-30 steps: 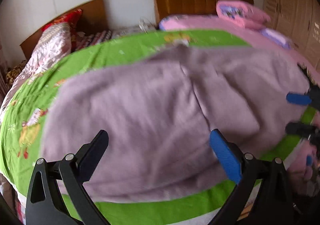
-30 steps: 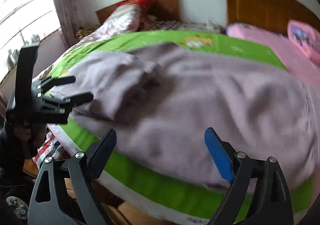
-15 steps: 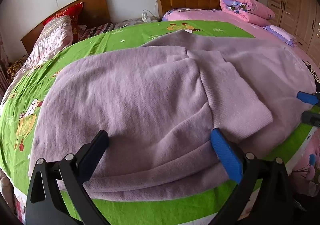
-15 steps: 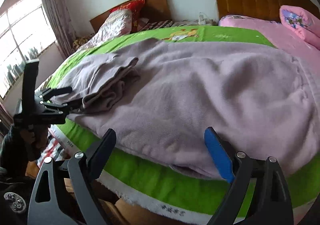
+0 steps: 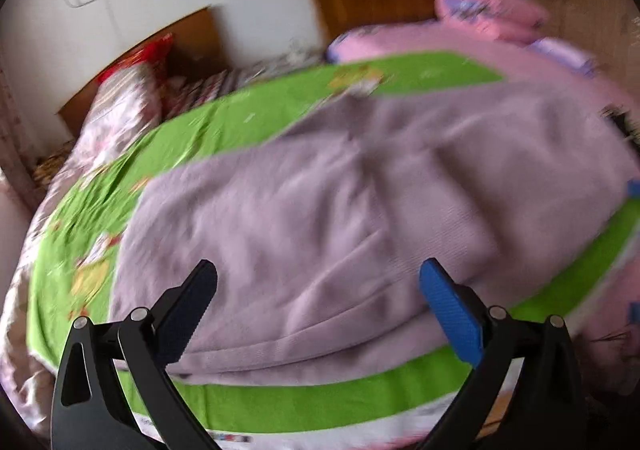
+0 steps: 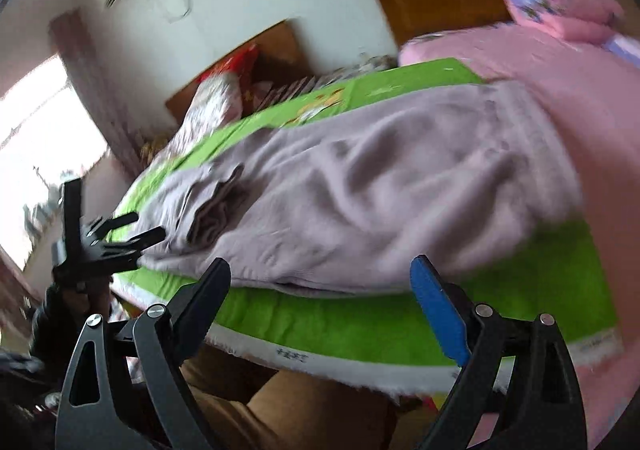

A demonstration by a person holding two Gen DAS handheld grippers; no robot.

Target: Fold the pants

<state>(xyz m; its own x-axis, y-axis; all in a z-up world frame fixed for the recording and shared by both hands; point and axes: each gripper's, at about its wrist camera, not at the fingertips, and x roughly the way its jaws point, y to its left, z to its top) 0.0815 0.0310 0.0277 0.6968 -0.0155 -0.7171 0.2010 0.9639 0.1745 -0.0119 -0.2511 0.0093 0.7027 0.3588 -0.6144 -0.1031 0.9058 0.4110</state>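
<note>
One pair of mauve pants, soft ribbed knit, lies spread across a green sheet on the bed, just ahead of both sets of fingers. In the right wrist view one end is doubled over into a rumpled stack of folds, close by the left gripper, whose fingers are spread and grasp nothing. The right gripper hangs over the sheet's near edge, released, its fingers wide apart and clear of the cloth; one pad is black, the other blue and ridged. Dark marks on the white hem may be printing, too blurred to read. Beyond the pants sits one folded pink quilt.
</note>
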